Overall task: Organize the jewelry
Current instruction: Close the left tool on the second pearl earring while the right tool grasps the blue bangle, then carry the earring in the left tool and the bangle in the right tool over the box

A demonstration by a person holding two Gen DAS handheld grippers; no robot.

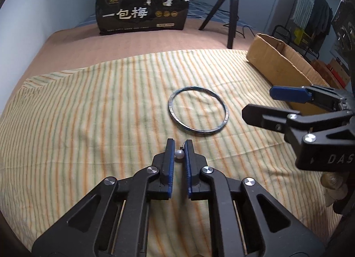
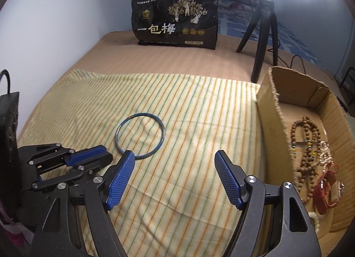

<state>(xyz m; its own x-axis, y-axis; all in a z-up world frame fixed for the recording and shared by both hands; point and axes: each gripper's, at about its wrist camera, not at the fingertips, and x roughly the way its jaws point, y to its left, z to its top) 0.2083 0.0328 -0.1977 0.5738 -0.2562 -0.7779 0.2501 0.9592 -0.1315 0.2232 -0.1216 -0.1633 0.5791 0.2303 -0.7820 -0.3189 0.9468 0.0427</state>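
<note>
- striped cloth [image 1: 88, 112] covers the near part of the bed; a black snack bag [image 1: 143, 9] stands at the far edge, a tripod [image 1: 230, 8] to its right.
- left gripper [image 1: 179, 146] is pinched nearly shut on a small pearl earring [image 1: 179, 154], the bead caught between the blue pads just above the cloth, toward its near edge.
- thin blue-grey bangle [image 1: 198, 110] lies flat on the cloth near its middle, just beyond the left gripper's tips and apart from them.
- right gripper [image 2: 175, 157] hangs over the cloth with its fingers spread wide and nothing between them; its left fingertip overlaps the bangle's near rim in the right wrist view, contact unclear.
- cardboard box [image 2: 273, 119] sits at the cloth's right edge, holding wooden bead strings [image 2: 307, 146], a pearl strand and red pieces.
</note>
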